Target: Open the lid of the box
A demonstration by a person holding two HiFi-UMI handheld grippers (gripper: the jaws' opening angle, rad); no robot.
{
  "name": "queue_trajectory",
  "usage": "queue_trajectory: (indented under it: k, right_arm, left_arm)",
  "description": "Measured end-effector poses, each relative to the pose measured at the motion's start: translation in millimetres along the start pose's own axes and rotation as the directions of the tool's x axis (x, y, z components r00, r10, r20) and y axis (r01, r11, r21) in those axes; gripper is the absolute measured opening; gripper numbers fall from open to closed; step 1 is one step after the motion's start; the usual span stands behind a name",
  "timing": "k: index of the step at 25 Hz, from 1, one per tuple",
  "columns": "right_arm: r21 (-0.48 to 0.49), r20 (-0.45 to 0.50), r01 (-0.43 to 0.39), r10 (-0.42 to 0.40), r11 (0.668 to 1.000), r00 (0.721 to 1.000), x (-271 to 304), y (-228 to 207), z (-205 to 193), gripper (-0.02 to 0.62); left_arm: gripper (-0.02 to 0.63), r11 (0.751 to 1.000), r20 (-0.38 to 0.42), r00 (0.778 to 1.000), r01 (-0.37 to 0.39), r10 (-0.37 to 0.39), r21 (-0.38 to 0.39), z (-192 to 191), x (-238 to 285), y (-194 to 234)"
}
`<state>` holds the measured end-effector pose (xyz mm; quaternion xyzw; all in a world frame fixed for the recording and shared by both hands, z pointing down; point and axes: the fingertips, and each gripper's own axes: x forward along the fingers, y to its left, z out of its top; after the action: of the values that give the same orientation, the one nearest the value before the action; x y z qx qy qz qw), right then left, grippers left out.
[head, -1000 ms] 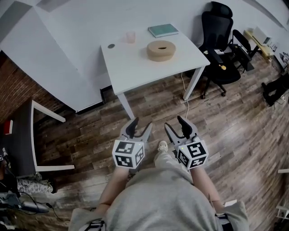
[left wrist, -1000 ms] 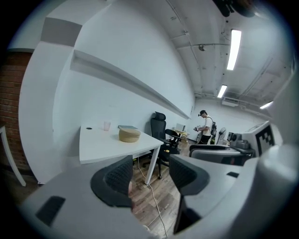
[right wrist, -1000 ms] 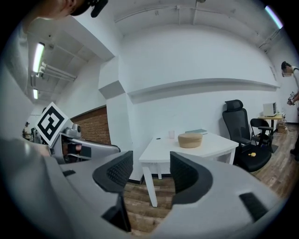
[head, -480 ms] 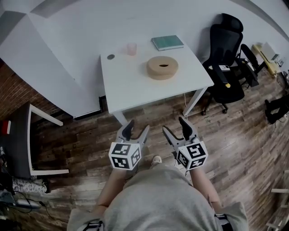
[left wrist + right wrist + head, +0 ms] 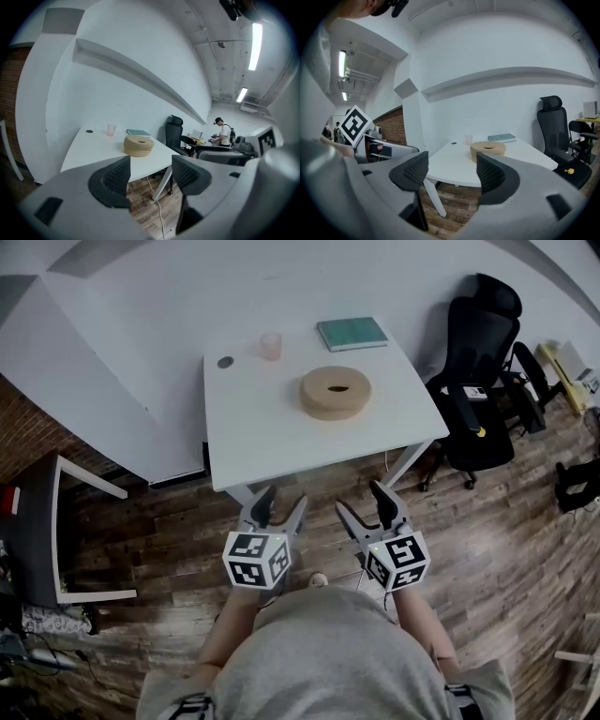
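**Left to right.** One small dark disc (image 5: pixel 225 362) lies at the far-left corner of the white surface (image 5: pixel 253 437). Just right of it, along the far edge, stands one pale pink cup (image 5: pixel 271 346). One round tan box (image 5: pixel 336 393), its lid on and an oval slot in its top, sits a little right of the surface's middle, apart from the other three items. One teal book (image 5: pixel 352 333) lies flat at the far-right corner. One black office chair (image 5: pixel 478 381) stands on the wooden floor (image 5: pixel 525 521) beyond the right edge.

Two claws are held over the floor, just short of the near edge and well apart from the box. The left claw (image 5: pixel 278 510) has its jaws spread, with only air between them. The right claw (image 5: pixel 367 510) is likewise spread wide and grips nothing. Neither claw touches the surface.
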<state>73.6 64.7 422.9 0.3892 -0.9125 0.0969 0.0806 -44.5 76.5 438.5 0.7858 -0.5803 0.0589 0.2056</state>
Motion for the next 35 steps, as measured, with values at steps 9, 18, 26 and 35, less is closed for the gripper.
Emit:
queue_trajectory:
  k: [9, 18, 26, 35]
  right_arm:
    - [0.002, -0.017, -0.026, 0.026, 1.0, 1.0, 17, -22, 3, 0.311]
    - [0.01, -0.022, -0.042, 0.043, 0.999, 0.999, 42, -33, 4, 0.308]
    - [0.01, -0.029, -0.022, 0.022, 1.0, 0.999, 81, -60, 9, 0.302]
    - [-0.006, -0.054, -0.021, 0.02, 1.0, 0.998, 146, -92, 29, 0.304]
  left_arm:
    - [0.261, 0.999, -0.018, 1.0, -0.025, 0.024, -0.038, 5, 27, 1]
    - [0.261, 0.997, -0.04, 0.998, -0.045, 0.042, -0.068, 5, 48, 17]
    - [0.261, 0.996, -0.053, 0.998, -0.047, 0.043, -0.079, 14, 88, 44]
    - [0.261, 0.996, -0.067, 0.997, -0.038, 0.033, -0.08, 43, 146, 81]
